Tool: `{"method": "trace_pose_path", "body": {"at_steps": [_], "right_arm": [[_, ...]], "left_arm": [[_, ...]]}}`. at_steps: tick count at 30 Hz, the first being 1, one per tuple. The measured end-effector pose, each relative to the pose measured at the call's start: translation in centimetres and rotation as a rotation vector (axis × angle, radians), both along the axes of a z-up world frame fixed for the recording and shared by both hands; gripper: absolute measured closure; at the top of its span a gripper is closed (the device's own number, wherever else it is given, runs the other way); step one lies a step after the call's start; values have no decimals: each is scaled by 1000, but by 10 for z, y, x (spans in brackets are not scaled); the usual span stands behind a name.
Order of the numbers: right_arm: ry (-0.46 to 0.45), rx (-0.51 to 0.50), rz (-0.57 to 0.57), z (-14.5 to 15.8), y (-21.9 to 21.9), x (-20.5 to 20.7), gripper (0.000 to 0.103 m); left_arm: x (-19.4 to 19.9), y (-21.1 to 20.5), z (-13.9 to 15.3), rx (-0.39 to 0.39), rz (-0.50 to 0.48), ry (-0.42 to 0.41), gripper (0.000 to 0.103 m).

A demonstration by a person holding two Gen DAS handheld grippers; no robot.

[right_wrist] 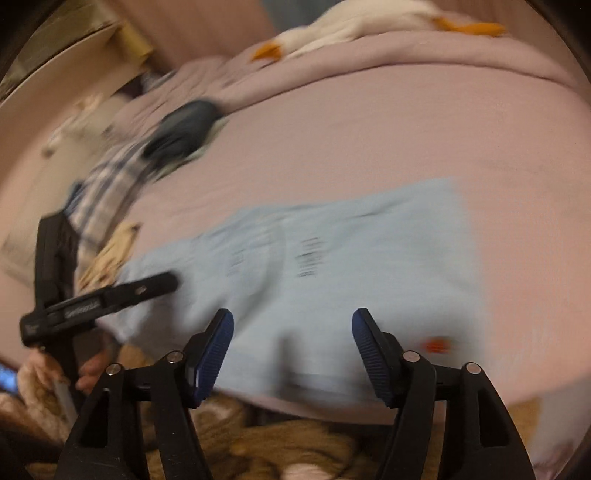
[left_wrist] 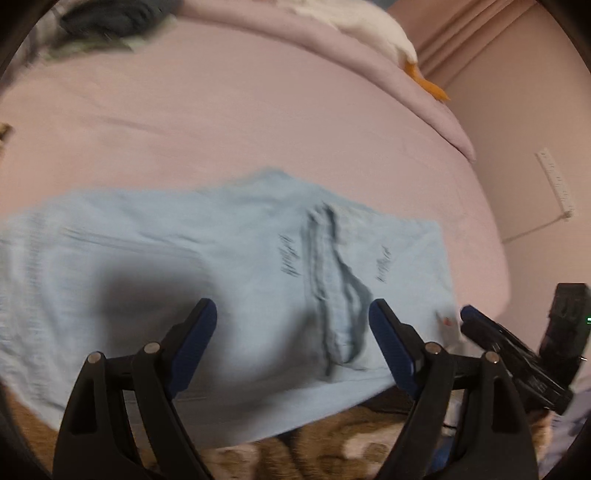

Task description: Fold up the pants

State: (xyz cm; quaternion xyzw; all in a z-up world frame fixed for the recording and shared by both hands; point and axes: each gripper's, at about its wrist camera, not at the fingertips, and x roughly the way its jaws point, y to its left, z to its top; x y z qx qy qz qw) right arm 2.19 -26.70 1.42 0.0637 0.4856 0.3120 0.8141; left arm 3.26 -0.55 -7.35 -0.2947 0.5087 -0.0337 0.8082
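Light blue pants (left_wrist: 221,266) lie spread flat on the pink bed, near its front edge, with a dark drawstring (left_wrist: 332,280) at the waist and small dark print. They also show in the right wrist view (right_wrist: 332,266), blurred. My left gripper (left_wrist: 291,328) is open and empty, hovering above the pants near the waistband. My right gripper (right_wrist: 291,339) is open and empty, above the pants' near edge. The right gripper shows at the right of the left wrist view (left_wrist: 517,350); the left gripper shows at the left of the right wrist view (right_wrist: 110,295).
The pink bed sheet (left_wrist: 258,122) stretches far beyond the pants. A dark garment (left_wrist: 110,18) and a plaid cloth (right_wrist: 107,192) lie at the far left. A white goose plush (left_wrist: 369,26) rests on the rolled duvet. A brown patterned rug (right_wrist: 258,443) lies below the bed's edge.
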Motion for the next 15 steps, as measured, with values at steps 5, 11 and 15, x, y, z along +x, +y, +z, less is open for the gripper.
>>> {"method": "trace_pose_path", "body": {"at_steps": [5,11,15], "right_arm": [[38,-150,-229,-29,-47,15,36],[166,-44,-250,-67,-70,22,48],[141,-14,-270,-56,-77,21,82]], "left_arm": [[15,-35,-22,-30,-95,64,29],[20,-60,-25,115,-135,42,85],[12,-54,-16,95,-126,19,93]]}}
